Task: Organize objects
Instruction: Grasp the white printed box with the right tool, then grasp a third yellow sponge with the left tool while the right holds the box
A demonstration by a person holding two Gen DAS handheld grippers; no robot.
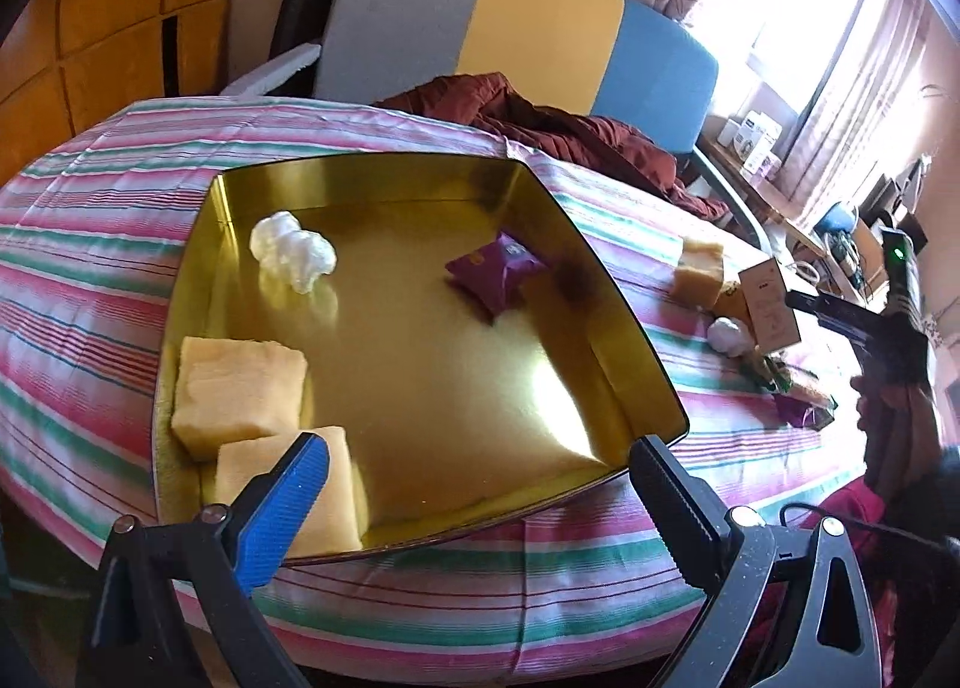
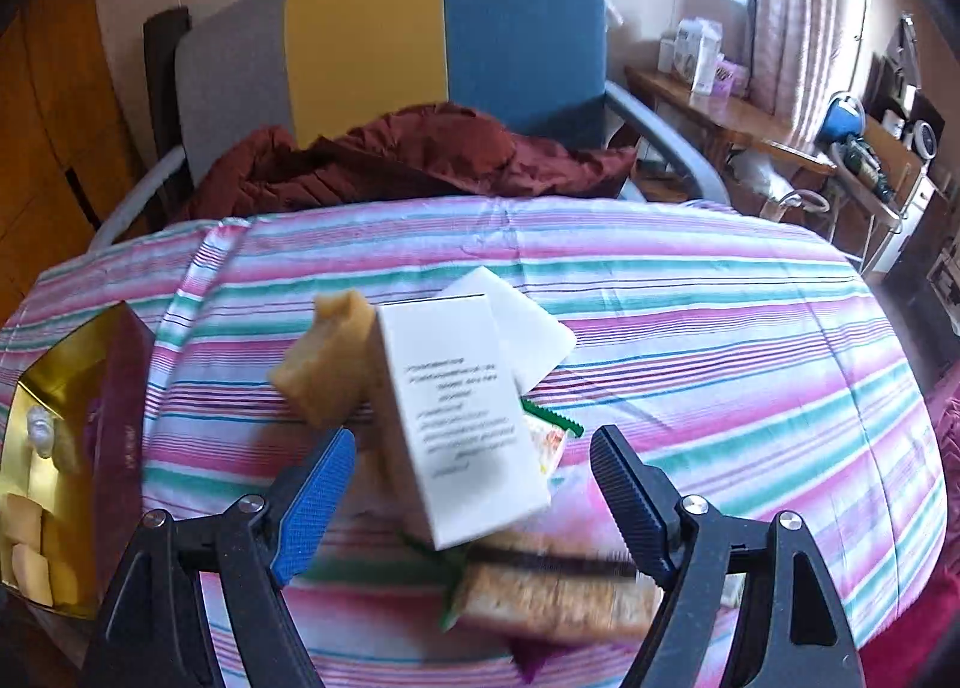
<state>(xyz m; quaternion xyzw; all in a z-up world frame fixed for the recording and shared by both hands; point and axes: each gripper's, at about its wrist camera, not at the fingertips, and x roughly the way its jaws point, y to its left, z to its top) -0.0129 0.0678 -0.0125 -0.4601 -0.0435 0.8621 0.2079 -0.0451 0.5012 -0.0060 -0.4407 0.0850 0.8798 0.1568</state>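
A gold tin [image 1: 624, 328] lies on the striped bedcover and holds two yellow sponges [image 1: 240, 394], a white cotton wad [image 1: 294, 250] and a purple packet [image 1: 495, 274]. My left gripper [image 1: 480, 508] hangs open over the tin's near edge, with nothing between its fingers. My right gripper [image 2: 474, 448] is open above a pile on the cover. In that pile a white box [image 2: 462, 424] stands between the fingers without touching them. A yellow sponge [image 2: 324, 364] lies to its left, a green-edged sachet [image 2: 552, 436] to its right, and a cracker pack [image 2: 558, 598] nearest to me.
A flat white pad [image 2: 516, 322] lies behind the box. The tin [image 2: 54, 448] is at the far left in the right wrist view. A dark red jacket [image 2: 390, 160] and a grey, yellow and blue chair [image 2: 444, 34] are beyond the bed. A cluttered desk [image 2: 750, 130] stands at right.
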